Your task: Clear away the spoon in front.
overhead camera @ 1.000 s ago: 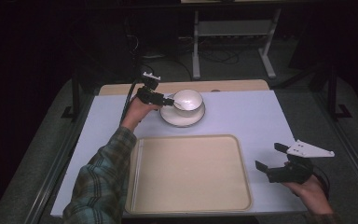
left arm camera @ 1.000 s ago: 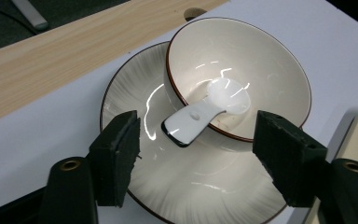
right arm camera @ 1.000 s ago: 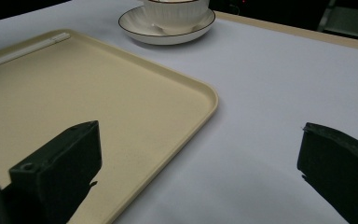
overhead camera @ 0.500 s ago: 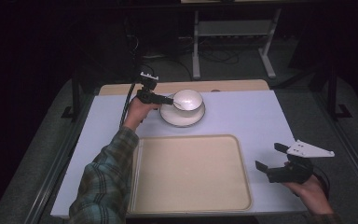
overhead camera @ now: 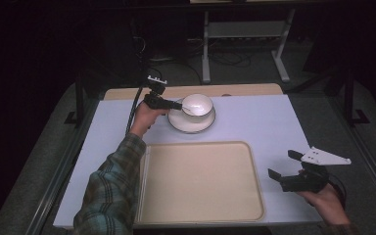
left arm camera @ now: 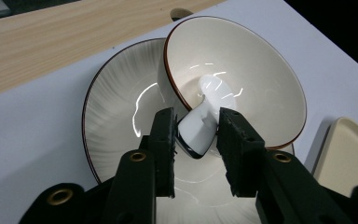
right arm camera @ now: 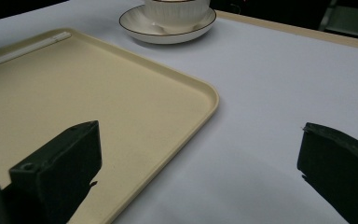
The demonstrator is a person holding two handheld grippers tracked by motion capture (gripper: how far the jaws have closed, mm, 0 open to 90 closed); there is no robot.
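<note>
A white bowl with a brown rim stands on a white ribbed plate at the back of the table. Inside the bowl lies a white ceramic spoon, its handle poking out over the near rim. My left gripper reaches in from the left, and in the left gripper view its two jaws press on both sides of that handle. My right gripper rests low at the table's front right with its jaws wide apart and nothing between them.
A large beige tray lies in front of the plate, between the two arms. The tray's corner is just left of the right gripper. A pale sheet covers the table, and a wooden strip runs along the back edge.
</note>
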